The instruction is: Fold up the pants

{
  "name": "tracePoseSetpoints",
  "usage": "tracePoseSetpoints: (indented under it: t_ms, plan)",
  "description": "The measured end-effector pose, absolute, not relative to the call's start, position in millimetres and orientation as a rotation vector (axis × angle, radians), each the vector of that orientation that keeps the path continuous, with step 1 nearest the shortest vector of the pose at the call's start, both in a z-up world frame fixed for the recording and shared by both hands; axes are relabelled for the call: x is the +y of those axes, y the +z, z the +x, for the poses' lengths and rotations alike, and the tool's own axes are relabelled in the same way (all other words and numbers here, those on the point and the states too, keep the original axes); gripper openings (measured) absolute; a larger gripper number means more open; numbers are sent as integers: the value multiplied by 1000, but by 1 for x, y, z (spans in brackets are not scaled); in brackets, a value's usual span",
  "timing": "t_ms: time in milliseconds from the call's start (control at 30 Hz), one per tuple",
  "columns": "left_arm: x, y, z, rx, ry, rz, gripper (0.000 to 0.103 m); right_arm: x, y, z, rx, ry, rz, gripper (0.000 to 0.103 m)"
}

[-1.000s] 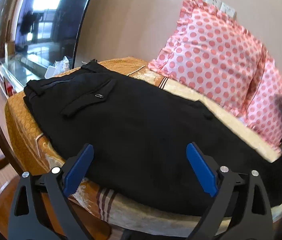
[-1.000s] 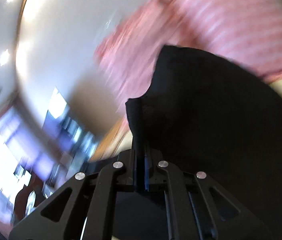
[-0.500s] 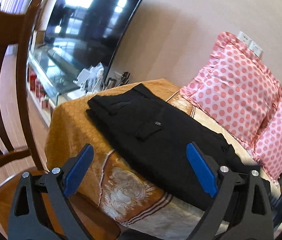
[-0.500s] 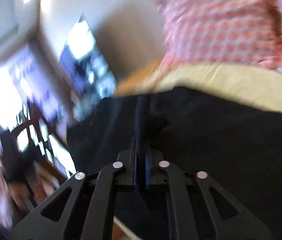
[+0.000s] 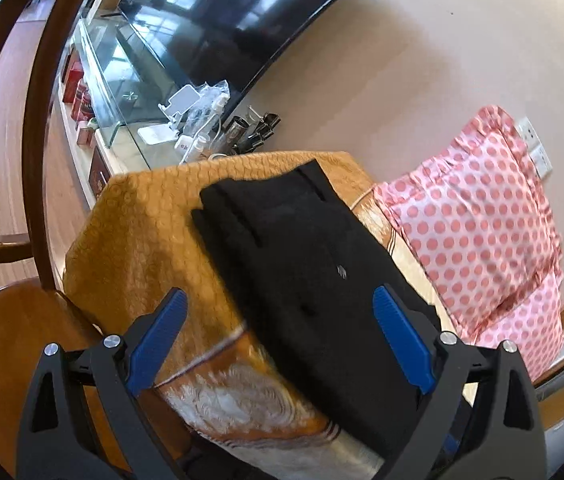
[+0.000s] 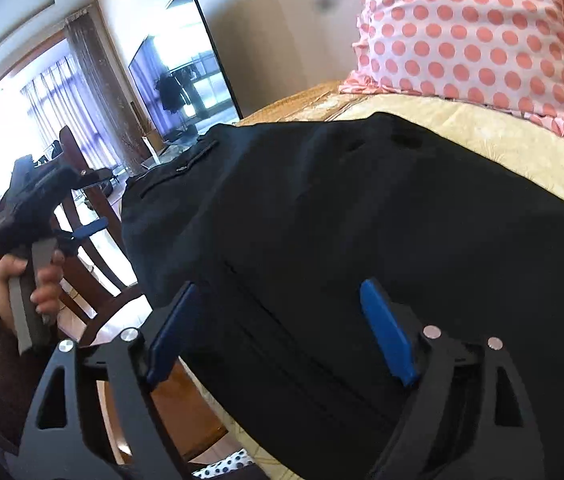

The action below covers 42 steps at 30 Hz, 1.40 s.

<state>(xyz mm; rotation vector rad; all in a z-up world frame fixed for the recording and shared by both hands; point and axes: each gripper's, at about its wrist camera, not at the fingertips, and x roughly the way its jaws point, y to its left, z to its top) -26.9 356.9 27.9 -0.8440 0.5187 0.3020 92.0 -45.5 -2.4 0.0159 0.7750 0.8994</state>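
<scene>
Black pants (image 5: 306, 264) lie folded lengthwise on a table under a golden cloth (image 5: 141, 232); the waistband and back pocket are at the far end. They also show in the right wrist view (image 6: 342, 220). My left gripper (image 5: 277, 340) is open and empty, held back off the table's near corner; it also shows in the right wrist view (image 6: 81, 220), in a hand at the left. My right gripper (image 6: 277, 332) is open and empty, close over the near part of the pants.
Two pink polka-dot pillows (image 5: 482, 232) lean against the wall behind the table. A wooden chair (image 5: 9, 320) stands at the left. A television (image 5: 241, 12) and a glass shelf with small items (image 5: 193, 112) stand beyond.
My right gripper has let go of the pant fabric and opened. My left gripper has drawn back and swung left, away from the pants.
</scene>
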Motion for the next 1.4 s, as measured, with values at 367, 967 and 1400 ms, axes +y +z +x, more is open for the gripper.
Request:
tracePoseSetpoints:
  t_ms: [367,967,1400]
  plan:
    - [379,22,8,605,279,-904,95,-52,3,88,769,910,41,83]
    - [376,10,16,545,236,-1052,65,-55,1,83,716,916,40,83]
    - [288,96,39,451,201,-589,8,-147,31,49,586,861,173,84]
